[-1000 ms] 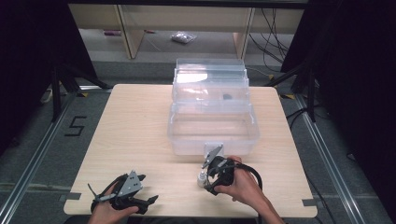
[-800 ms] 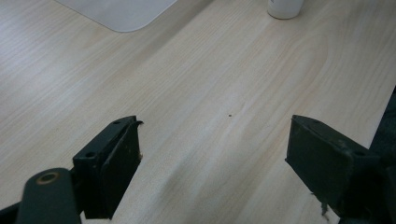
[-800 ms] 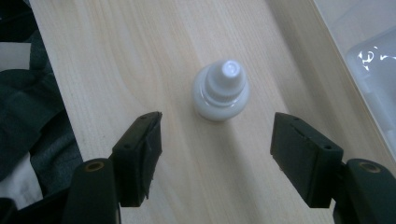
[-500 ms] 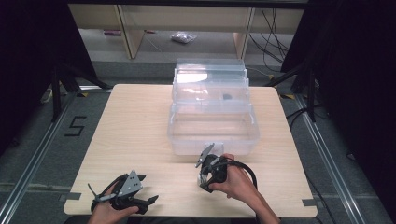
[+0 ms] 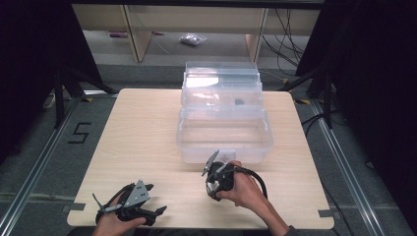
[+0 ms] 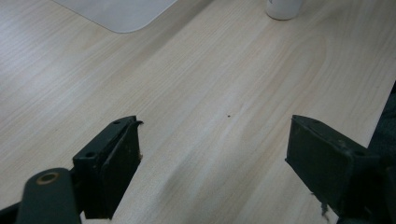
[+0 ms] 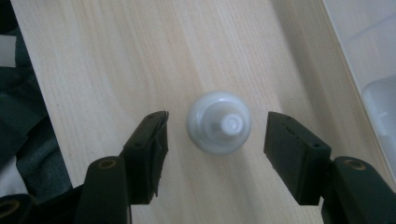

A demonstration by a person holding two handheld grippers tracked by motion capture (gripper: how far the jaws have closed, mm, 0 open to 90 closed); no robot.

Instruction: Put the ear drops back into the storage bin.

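Note:
A small white bottle (image 7: 219, 122) with a nozzle cap stands upright on the wooden table (image 5: 147, 128), seen from straight above in the right gripper view. My right gripper (image 7: 218, 127) points down over it, one jaw on each side. A thin gap remains between each pad and the bottle, and the jaws have just been closing. In the high view the right gripper (image 5: 215, 186) sits just in front of the clear box. My left gripper (image 5: 156, 199) rests open at the table's near left with nothing between its jaws (image 6: 212, 144). The left gripper view has the bottle (image 6: 284, 7) at its top edge.
A clear plastic box (image 5: 226, 156) with its lid (image 5: 221, 73) raised stands at the middle back of the table. Its corner (image 6: 119, 11) lies ahead of the left gripper and its wall (image 7: 369, 56) to the right of the right gripper. Bare wood lies left of it.
My right gripper has shifted slightly left and down over the white bottle, which now sits between its jaws. The left gripper has stayed put.

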